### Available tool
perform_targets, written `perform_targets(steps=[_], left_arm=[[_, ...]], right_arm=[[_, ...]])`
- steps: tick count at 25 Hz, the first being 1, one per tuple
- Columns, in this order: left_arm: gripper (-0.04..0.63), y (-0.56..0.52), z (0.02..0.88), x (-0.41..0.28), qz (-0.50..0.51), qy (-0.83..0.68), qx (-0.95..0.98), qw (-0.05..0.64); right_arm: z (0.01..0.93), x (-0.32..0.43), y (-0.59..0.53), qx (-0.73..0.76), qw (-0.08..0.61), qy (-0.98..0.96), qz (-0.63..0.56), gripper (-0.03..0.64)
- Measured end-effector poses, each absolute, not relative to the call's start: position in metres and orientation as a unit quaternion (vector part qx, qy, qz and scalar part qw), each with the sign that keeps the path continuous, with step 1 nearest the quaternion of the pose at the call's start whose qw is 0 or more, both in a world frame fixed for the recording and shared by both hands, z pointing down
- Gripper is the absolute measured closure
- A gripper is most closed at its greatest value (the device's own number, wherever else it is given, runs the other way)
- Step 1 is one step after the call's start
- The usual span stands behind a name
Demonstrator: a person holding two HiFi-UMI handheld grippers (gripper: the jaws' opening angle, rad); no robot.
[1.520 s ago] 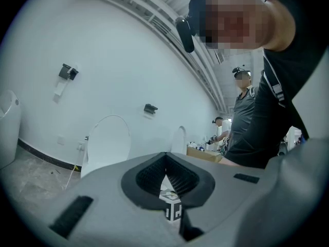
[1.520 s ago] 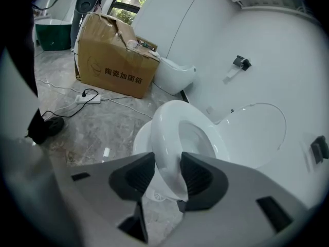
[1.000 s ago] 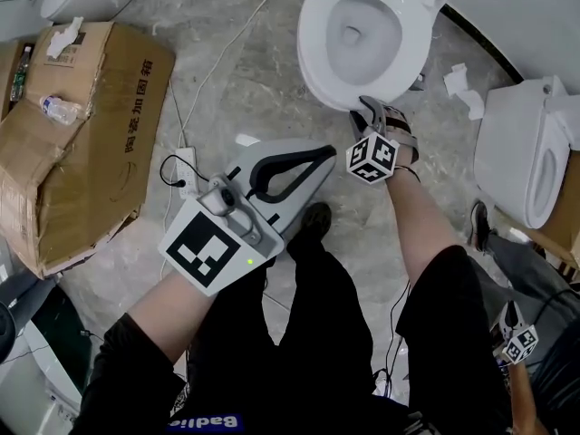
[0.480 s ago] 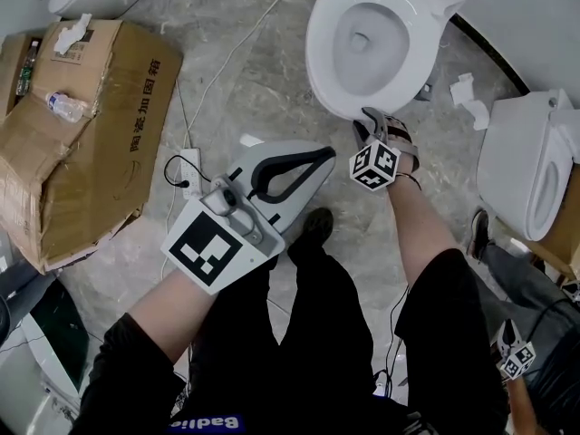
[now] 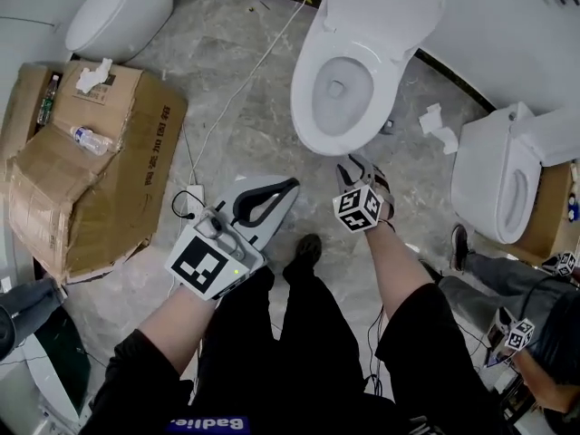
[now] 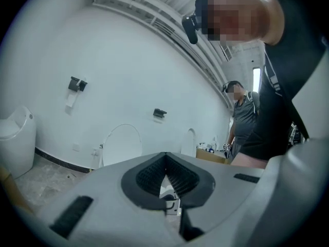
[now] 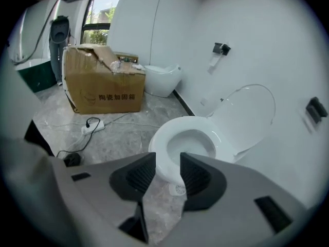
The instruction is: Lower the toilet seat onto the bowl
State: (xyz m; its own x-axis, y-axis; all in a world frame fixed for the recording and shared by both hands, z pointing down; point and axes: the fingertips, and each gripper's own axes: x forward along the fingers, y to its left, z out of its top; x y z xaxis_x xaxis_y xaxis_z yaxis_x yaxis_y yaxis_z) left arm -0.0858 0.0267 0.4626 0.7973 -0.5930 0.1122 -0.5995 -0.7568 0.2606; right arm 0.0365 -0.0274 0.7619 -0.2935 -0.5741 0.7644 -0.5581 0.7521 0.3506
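Jaws apart, lately narrowing, on empty right hand-held gripper [image 7: 167, 166]; together on empty left hand-held gripper [image 6: 165, 158].

The head view's top edge cuts off the back of the toilet [image 5: 362, 57], and its right edge leaves only the legs and an arm of a second person [image 5: 507, 284]. There the marker cube [image 5: 359, 208] hides part of the right gripper [image 5: 360, 169].
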Motion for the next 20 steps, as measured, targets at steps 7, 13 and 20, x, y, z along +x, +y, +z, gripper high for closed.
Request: perform_targets(steps=[7, 13, 20], left_arm=[[0.581, 0.050, 0.393, -0.093, 0.026, -0.302, 0.945, 0.119], [0.580, 0.061, 0.340, -0.081, 0.015, -0.287, 0.951, 0.113], [0.580, 0.066, 0.285, -0.071, -0.004, -0.261, 0.959, 0.106]], right_arm=[[0.627, 0.027, -0.005, 0.401, 0.422, -0.813, 0.020, 0.472], [0.520, 0.036, 0.005, 0.462, 0.363, -0.808, 0.041, 0.493], [0.411, 0.044, 0.025, 0.520, 0.268, -0.809, 0.064, 0.536]])
